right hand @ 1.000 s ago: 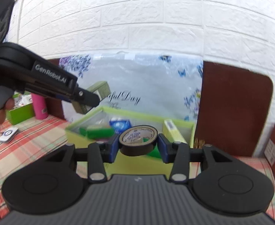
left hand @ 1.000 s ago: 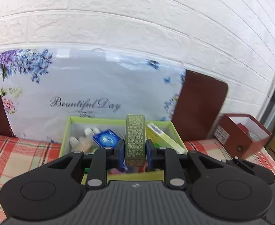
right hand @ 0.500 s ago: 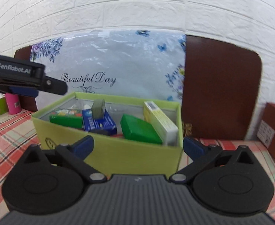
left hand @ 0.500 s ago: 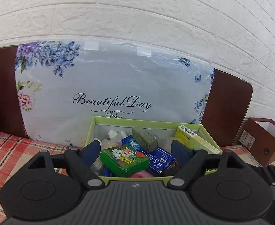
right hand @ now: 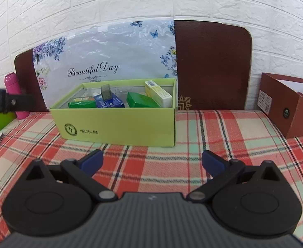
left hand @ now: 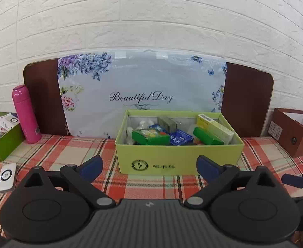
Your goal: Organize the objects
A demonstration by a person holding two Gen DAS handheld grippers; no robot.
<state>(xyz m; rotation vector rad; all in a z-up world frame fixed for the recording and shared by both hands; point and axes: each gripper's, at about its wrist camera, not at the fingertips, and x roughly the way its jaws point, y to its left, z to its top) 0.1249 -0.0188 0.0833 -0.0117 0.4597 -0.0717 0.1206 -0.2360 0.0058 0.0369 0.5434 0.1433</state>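
While both tools hang spread over the plaid cloth, one light-green box stands at twelve o'clock of each view, against the floral panel.

Going left to right in the left wrist view: one darker green bin of small packets at nine o'clock, one white gadget on the cloth just before it, and one pink bottle upright beside the bin. Next comes the left gripper, whose jaws have just been opening; they stand wide with nothing between them, short of the box's front wall. Inside the box lie two green cartons, one at the left and one at the right, one blue packet, one grey-green stick box tilted on the pile, one yellow-white carton leaning along the right wall, and some clear pieces I cannot count. At three o'clock stands one brown box, well apart.

In the right wrist view, part of the other tool reaches in at nine o'clock, across the pink bottle's lower half. The right gripper is likewise released and empty, above bare cloth before the box, with nothing standing between.
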